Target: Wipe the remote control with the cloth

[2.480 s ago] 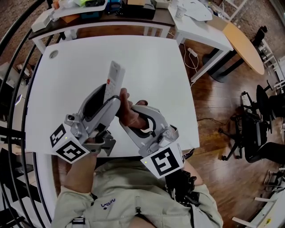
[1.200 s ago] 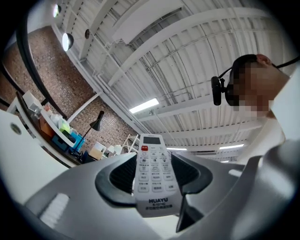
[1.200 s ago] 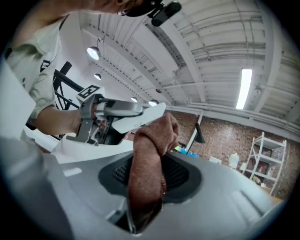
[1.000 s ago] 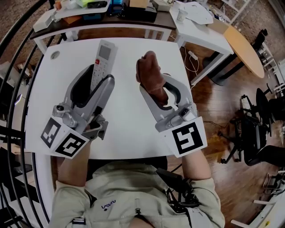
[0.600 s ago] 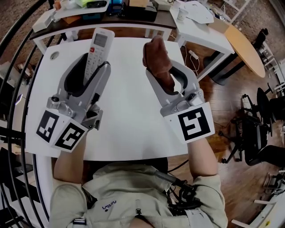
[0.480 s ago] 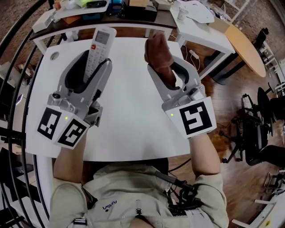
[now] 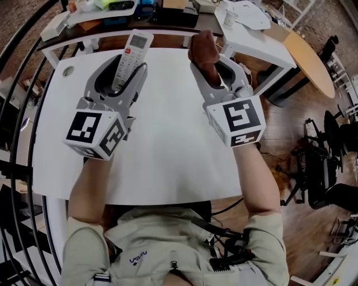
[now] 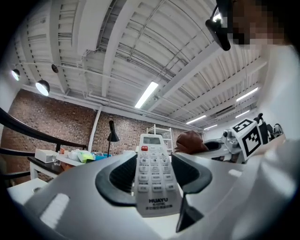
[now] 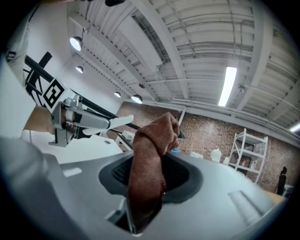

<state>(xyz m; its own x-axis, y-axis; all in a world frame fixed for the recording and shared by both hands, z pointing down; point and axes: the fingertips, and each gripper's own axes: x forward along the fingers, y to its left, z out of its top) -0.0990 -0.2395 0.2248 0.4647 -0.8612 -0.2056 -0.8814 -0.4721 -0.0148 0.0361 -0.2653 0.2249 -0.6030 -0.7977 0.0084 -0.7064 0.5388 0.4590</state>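
A white remote control [image 7: 132, 51] with a red button sticks out past the far table edge, and my left gripper [image 7: 126, 71] is shut on its lower half. In the left gripper view the remote [image 8: 152, 174] lies button side up between the jaws. A bunched brown cloth [image 7: 203, 50] is held upright by my right gripper [image 7: 216, 71], which is shut on it. The right gripper view shows the cloth [image 9: 149, 171] pinched between the jaws, its top folded over. The two grippers are side by side over the far part of the white table [image 7: 168, 139], apart, cloth and remote not touching.
A small round grommet [image 7: 67, 70] sits at the table's far left corner. Behind it stands a cluttered desk [image 7: 112, 12], with a second white table [image 7: 251, 34] and an oval wooden top [image 7: 305, 57] at the back right. An office chair [image 7: 320, 167] stands on the wooden floor at the right.
Earlier the cloth lay against the remote over the table's middle. Both grippers have since drawn apart and moved toward the far edge; the left one has rolled, its marker cube turning upward.
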